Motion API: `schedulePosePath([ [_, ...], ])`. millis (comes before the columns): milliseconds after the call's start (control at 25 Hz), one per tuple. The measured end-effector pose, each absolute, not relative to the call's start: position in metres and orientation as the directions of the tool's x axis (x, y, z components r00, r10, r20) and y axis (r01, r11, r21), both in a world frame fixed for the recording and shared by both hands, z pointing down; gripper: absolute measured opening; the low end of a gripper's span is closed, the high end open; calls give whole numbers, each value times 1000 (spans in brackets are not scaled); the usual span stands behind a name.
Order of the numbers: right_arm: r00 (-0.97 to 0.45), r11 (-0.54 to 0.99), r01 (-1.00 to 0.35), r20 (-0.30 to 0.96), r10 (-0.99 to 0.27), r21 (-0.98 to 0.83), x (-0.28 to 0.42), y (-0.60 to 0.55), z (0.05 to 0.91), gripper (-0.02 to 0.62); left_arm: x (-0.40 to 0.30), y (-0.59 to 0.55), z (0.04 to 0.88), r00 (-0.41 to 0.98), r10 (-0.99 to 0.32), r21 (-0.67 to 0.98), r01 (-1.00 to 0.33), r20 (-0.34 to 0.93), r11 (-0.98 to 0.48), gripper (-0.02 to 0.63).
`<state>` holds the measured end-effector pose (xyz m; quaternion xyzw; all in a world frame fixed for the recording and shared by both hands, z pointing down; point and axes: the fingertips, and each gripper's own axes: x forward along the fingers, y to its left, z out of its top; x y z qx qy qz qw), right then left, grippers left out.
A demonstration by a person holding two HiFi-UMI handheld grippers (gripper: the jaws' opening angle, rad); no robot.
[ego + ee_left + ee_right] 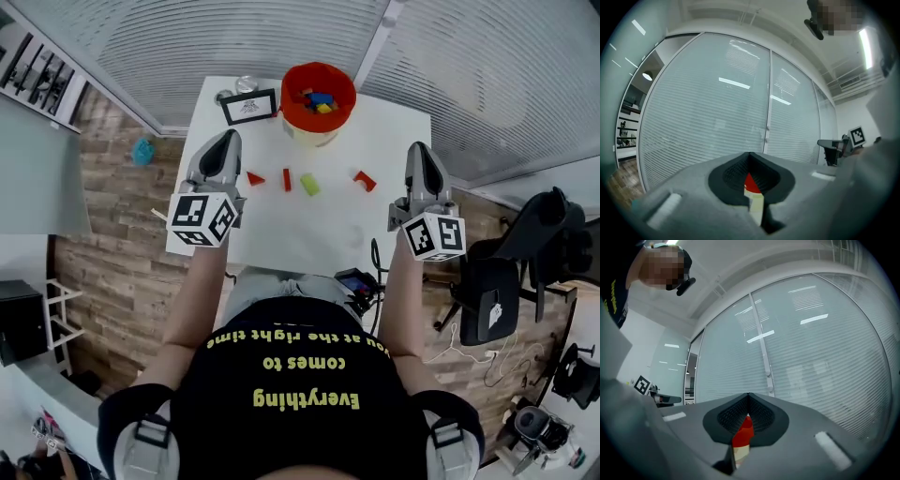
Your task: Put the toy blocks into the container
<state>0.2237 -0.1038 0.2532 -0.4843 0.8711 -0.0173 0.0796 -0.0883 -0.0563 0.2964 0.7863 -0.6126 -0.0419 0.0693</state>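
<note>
Head view: four loose toy blocks, red wedge (255, 178), red bar (287, 180), green block (309, 185) and red arch (365, 180), lie in a row on the white table (319, 234). They sit between left gripper (228, 141) and right gripper (419, 150), touching neither. Red container (286, 103) at far edge, more blocks inside. Both pairs of jaws pressed together, nothing pinched. Gripper views: jaw bodies hide blocks and table; only a red-over-cream sliver (751, 183) shows through each slit.
</note>
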Motion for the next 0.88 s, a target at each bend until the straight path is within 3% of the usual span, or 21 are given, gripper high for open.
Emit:
schedulePosePath([
  [880, -457, 460, -875, -58, -888, -151, 223, -123, 276, 6, -87, -100, 307, 325, -942, 152, -938, 77, -311, -2],
])
